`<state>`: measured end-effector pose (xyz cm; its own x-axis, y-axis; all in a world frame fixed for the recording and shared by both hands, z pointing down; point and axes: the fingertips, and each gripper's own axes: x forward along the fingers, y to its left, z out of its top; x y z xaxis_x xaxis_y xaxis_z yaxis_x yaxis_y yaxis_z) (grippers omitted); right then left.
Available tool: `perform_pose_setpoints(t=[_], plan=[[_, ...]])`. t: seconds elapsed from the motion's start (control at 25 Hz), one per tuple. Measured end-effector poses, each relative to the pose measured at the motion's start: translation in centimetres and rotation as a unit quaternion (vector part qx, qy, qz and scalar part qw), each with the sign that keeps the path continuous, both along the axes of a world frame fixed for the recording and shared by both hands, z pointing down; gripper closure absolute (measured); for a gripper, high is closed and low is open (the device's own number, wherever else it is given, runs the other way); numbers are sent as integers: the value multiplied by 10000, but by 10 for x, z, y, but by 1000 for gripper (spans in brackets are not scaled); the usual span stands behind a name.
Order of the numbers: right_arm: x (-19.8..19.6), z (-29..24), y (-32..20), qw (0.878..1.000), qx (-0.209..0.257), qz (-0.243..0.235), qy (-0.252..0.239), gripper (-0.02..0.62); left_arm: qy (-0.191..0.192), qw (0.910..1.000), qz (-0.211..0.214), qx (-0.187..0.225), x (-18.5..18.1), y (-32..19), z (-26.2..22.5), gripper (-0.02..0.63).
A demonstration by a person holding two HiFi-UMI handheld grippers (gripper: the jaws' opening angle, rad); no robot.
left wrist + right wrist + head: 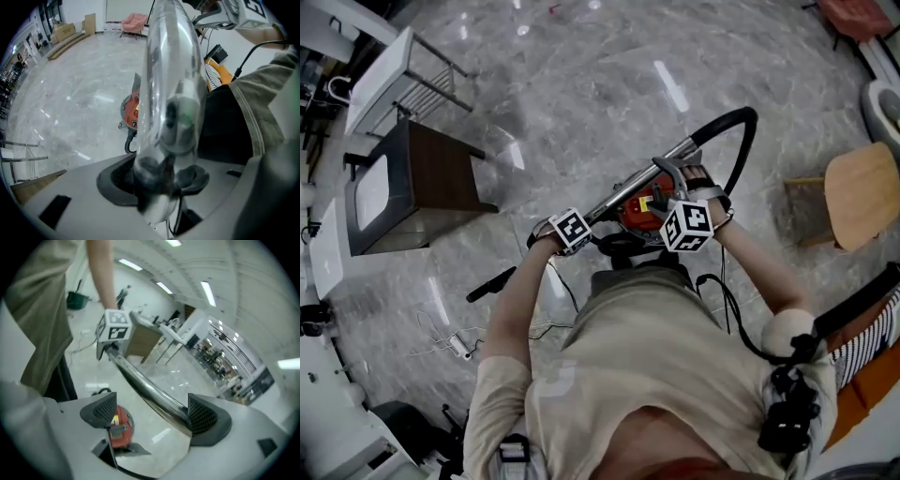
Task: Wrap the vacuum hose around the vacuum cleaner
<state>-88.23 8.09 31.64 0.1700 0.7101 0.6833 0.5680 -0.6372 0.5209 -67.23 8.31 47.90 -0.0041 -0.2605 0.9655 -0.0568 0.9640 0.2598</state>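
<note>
The red vacuum cleaner (639, 208) sits on the grey marble floor (581, 84), right at the person's feet and between their two hands. A shiny metal wand (628, 187) slants across just above it. From the wand's far end the black vacuum hose (742, 141) rises in a tall arch and drops back down beside the person's right hand. The hose loops out over the floor beyond the cleaner and is not laid around its body.

The left gripper (157, 180) is clamped on the wand. Its pads press the tube near its lower end, and the tube runs straight up and away from the jaws.

The right gripper (152, 413) is higher up the same wand with its jaws spread wide, gripping nothing. The wand passes through the gap close against one pad, and whether it touches that pad is hard to tell. The other pad stands well clear, with the cleaner showing below between the two.

Further out, a light wooden chair (861, 192) stands to the person's right and a dark wooden cabinet (441, 173) to their left. A few loose cables (450, 342) trail on the floor near the left elbow.
</note>
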Motion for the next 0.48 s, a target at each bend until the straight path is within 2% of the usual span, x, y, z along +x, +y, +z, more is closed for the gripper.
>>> perform_pose_setpoints(t=[0.04, 0.08, 0.12, 0.2, 0.28, 0.36, 0.48], plan=[[-5, -9, -5, 9974, -75, 318, 635, 126, 37, 10000, -24, -3, -3, -4, -2, 408], [-7, -17, -8, 9895, -135, 629, 1295, 126, 78, 10000, -35, -45, -4, -6, -3, 408], [-9, -23, -12, 9767, -162, 918, 1933, 126, 130, 9999, -52, -84, -4, -9, -3, 408], [-13, -30, -20, 9410, -121, 1407, 3076, 126, 272, 9995, -147, 10, -2, -19, -2, 408], [-22, -32, -30, 8938, 22, 1812, 4103, 126, 385, 9988, -272, 130, 1, -28, -3, 408], [-29, -24, -42, 8382, 378, 2123, 5009, 126, 499, 9978, -413, 113, 9, -27, -5, 408], [-30, -2, -66, 7642, 1148, 2298, 5916, 126, 644, 9957, -666, -26, 24, -16, -11, 408]])
